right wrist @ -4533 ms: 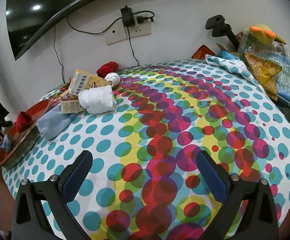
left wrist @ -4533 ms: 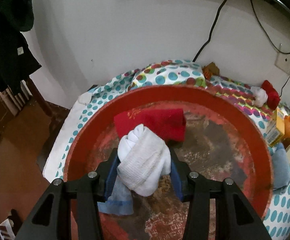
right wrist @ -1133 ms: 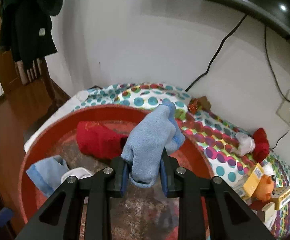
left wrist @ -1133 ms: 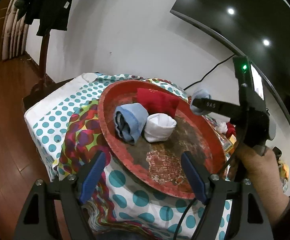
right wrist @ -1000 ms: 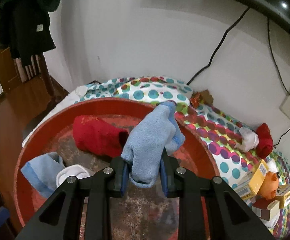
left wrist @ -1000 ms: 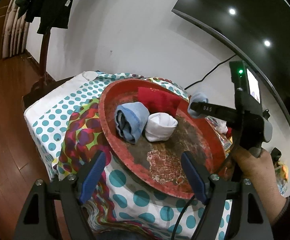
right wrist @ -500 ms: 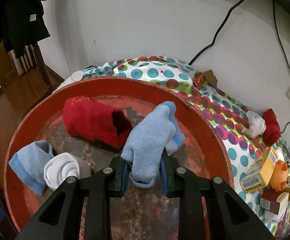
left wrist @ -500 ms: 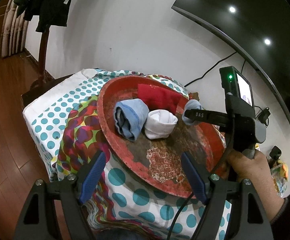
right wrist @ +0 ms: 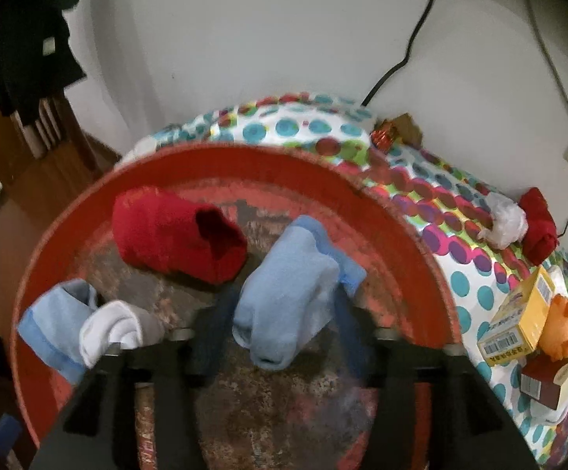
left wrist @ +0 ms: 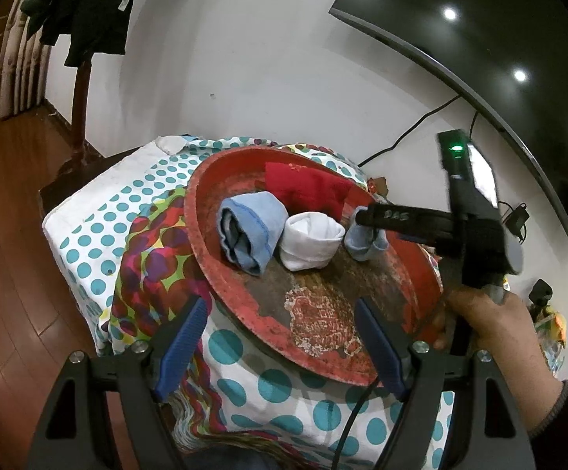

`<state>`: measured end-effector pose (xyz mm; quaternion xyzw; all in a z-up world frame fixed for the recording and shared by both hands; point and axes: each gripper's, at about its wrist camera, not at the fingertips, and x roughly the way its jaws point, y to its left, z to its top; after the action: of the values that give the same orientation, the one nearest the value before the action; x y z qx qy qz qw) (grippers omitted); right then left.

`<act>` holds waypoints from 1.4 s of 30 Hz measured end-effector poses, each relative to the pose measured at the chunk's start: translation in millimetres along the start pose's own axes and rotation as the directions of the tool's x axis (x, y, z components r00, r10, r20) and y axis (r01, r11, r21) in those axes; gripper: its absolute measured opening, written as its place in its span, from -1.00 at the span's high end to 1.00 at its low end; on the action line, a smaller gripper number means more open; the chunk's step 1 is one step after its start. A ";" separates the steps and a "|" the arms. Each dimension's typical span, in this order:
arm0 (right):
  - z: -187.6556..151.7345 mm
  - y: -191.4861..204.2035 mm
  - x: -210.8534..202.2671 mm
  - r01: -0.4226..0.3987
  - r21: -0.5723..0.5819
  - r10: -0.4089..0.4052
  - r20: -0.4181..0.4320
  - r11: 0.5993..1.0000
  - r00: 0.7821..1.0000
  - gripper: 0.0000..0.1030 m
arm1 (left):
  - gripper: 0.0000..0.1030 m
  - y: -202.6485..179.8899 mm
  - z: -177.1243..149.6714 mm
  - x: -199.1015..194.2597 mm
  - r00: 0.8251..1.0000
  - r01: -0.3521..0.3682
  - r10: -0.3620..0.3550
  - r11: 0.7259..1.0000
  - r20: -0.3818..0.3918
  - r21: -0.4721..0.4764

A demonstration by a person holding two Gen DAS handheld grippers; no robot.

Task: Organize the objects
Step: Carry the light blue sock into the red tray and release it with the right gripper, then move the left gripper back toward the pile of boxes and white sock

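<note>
A soft, light blue sock (right wrist: 287, 286), likely to sag unless taken at its bunched middle, is seen between the parted jaws of the right gripper (right wrist: 284, 333) over the red tray (right wrist: 421, 243), while the left gripper (left wrist: 280, 337) is held wide open near the tray's front rim

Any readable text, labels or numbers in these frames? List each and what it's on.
"DAS", handwritten, roughly legible: on the black finger of the right gripper.
Barcodes and print on the yellow cardboard boxes: too blurred to read.
Pale worn emblem on the round red tray: no legible characters.
</note>
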<state>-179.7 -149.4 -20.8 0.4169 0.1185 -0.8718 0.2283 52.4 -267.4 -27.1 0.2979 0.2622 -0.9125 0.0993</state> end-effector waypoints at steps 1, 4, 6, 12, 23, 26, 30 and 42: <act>-1.0 -1.9 -8.5 0.002 0.005 -0.003 0.028 1.000 1.000 -0.56 | -0.55 0.2 0.4 -0.6 1.000 0.001 -0.001 1.000 0.005 0.001; -8.1 -15.5 -43.2 0.007 0.022 -0.010 0.128 1.000 0.992 -0.57 | -0.55 -0.2 0.7 -0.6 1.000 0.000 0.000 1.000 0.012 0.005; -19.7 -34.1 -69.1 0.048 0.039 -0.055 0.194 0.998 0.979 -0.86 | -0.55 -2.9 0.0 -0.3 1.000 0.004 -0.004 1.000 0.014 0.019; -79.9 -140.2 -118.8 0.139 0.248 -0.206 0.271 0.959 0.940 -0.95 | -0.55 -31.2 -9.9 0.3 0.998 0.053 -0.055 0.987 0.012 0.155; -178.0 -269.7 -143.7 0.216 0.468 -0.339 0.196 0.857 0.920 -0.96 | -0.55 -118.0 -55.9 5.1 0.981 0.194 -0.185 0.881 -0.062 0.431; -192.8 -289.2 -141.6 0.215 0.509 -0.343 0.172 0.834 0.923 -0.97 | -0.55 -154.5 -64.8 10.9 0.975 0.221 -0.209 0.843 -0.081 0.490; -211.7 -308.1 -143.2 0.153 0.587 -0.315 0.184 0.795 0.931 -0.99 | -0.55 -209.0 -64.2 31.4 0.963 0.270 -0.238 0.804 -0.129 0.530; -219.9 -324.2 -135.2 0.060 0.645 -0.231 0.183 0.762 0.956 -1.00 | -0.45 -316.8 -61.3 122.0 0.973 0.225 -0.121 0.691 -0.196 0.687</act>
<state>-118.8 259.7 -47.2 0.3447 -0.1791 -0.9213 0.0190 -122.3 29.4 -8.9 0.3481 -0.0728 -0.9260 -0.1264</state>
